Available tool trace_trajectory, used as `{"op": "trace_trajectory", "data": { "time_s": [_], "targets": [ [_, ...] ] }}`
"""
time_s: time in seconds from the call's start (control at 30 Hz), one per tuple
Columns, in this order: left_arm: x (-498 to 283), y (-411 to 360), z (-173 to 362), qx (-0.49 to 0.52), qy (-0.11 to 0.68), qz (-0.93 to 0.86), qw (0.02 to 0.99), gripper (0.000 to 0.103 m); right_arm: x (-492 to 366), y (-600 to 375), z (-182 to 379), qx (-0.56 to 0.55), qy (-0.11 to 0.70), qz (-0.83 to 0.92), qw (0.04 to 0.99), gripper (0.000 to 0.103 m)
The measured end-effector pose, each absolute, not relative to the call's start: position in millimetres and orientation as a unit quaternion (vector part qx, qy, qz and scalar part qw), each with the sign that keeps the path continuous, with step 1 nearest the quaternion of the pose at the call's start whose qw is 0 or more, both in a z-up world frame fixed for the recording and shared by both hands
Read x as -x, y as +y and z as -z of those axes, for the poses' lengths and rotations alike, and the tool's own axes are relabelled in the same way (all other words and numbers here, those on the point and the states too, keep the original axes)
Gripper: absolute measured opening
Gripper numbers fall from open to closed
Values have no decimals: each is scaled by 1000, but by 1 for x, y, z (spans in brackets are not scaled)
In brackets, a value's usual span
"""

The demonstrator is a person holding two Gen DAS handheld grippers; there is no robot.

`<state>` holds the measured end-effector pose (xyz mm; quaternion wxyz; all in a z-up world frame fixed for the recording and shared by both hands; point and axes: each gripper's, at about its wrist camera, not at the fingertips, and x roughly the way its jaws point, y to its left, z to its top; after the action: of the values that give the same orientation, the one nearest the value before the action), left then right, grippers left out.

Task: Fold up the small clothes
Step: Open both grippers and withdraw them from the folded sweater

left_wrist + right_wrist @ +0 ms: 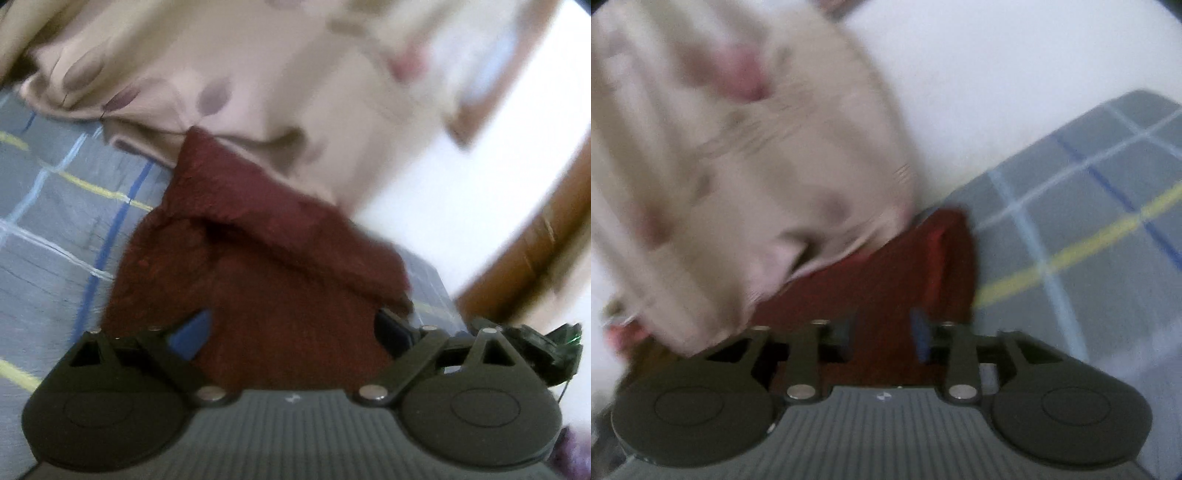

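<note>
Left claw (291,332) nearest the lens: black linkages, blue pads spread wide apart over a dark maroon knitted garment (258,266), not pinching it. The garment lies folded on a grey bedsheet with blue, white and yellow check lines (55,206), top flap doubled over. Its far edge touches a beige cloth with mauve leaf prints (240,74). Right claw (884,334): jaws stand partly apart, maroon fabric showing between them; whether the pads press it cannot be told. Both views blurred.
</note>
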<state>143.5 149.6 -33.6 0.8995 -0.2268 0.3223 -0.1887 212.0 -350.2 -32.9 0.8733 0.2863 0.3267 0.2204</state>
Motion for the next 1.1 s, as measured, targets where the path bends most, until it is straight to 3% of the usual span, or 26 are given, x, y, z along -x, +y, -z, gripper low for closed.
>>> {"op": "trace_trajectory", "data": {
  "time_s": [0.03,0.07,0.37,0.7,0.9,0.97,1.0,1.07,1.1],
  "targets": [
    [-133,153,30,210,322,191,903,96,-188,-352,30,-275,330,-232,873,69],
    [-120,158,28,190,321,189,908,96,-163,-353,28,-260,337,-239,873,75],
    [-34,183,59,170,354,150,908,96,-25,-354,48,-205,372,-184,886,74],
    [-2,220,83,234,340,117,903,97,-23,-349,74,-272,392,-207,854,73],
    [-15,192,81,173,366,197,893,97,-28,-343,80,-284,385,-235,846,73],
    [-17,191,83,200,372,223,878,96,-30,-350,83,-312,384,-236,836,73],
    [-19,193,85,221,374,233,870,94,-30,-353,85,-326,384,-237,831,73],
    [-24,196,90,258,379,252,852,67,-33,-356,85,-337,390,-236,824,74],
    [-27,197,93,266,382,250,849,63,-34,-355,84,-337,395,-236,822,75]
  ]
}}
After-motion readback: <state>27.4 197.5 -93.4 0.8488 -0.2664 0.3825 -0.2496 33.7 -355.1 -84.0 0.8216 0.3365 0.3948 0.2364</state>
